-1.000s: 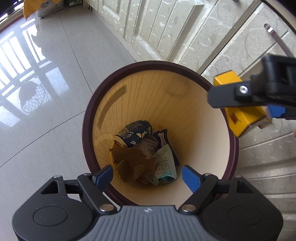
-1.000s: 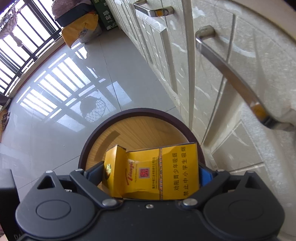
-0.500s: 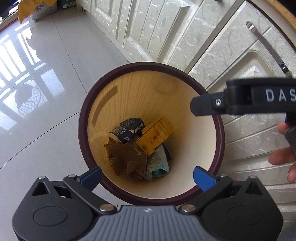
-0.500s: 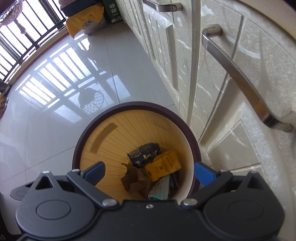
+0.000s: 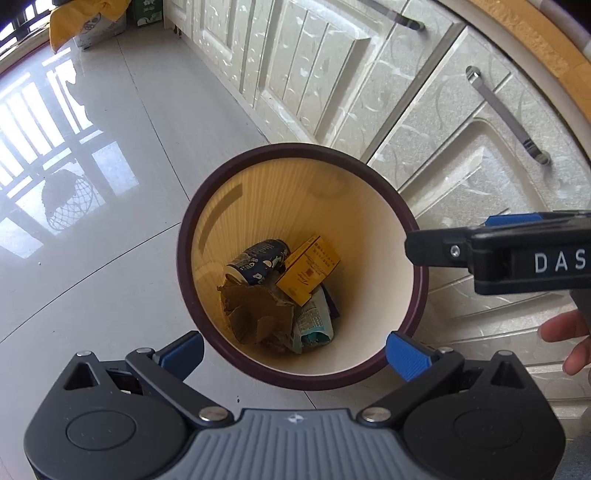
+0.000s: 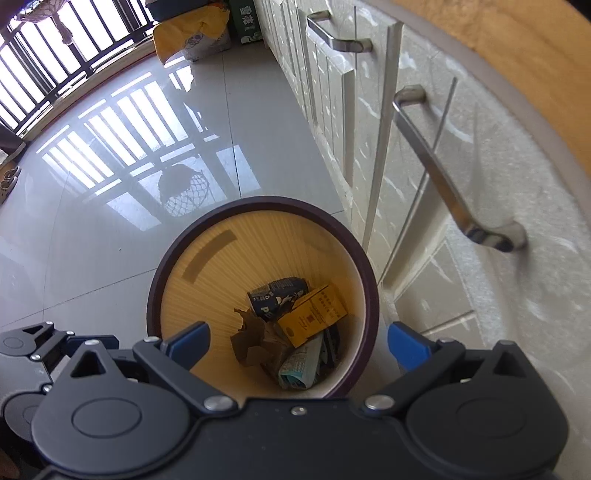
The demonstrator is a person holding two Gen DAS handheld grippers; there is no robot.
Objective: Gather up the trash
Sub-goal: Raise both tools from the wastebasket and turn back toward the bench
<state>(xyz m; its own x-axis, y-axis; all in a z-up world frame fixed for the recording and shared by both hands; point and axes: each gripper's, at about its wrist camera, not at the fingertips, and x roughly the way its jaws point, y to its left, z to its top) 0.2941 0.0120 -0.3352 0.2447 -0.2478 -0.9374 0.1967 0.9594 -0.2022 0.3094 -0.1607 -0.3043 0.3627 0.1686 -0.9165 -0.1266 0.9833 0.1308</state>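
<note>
A: Where is there room to move? The round bin [image 5: 413, 325] stands on the glossy floor [image 5: 110, 206]; to its left the tiles are bare and open all the way to the window reflection; to its right it is close to the cabinet doors [image 5: 443, 147], though whether rim and door touch I cannot tell.

B: And the fingers? The left gripper [image 5: 294, 354] has its blue fingers [image 5: 406, 355] spread as wide as they go, having just been opening, nothing between them; they sit at either side of the near rim. The right gripper [image 6: 299, 345] is spread wide too and holds nothing.

A: The trash lies at the bottom of the bin: a yellow carton [image 5: 308, 270] on top, leaning on a dark blue can [image 5: 258, 260]; crumpled brown paper [image 5: 255, 314] and a printed wrapper [image 5: 314, 325] lie below it.

B: What lies under that heap is hidden; the print on the carton is too small to read.

A: The left view shows the right gripper from the side, cut off at the frame edge, with a person's fingertips [image 5: 565, 332] below it; the right view shows the long metal handle [image 6: 443, 177], a yellow bag [image 6: 184, 35] far off, and part of the left gripper at its lower left.
</note>
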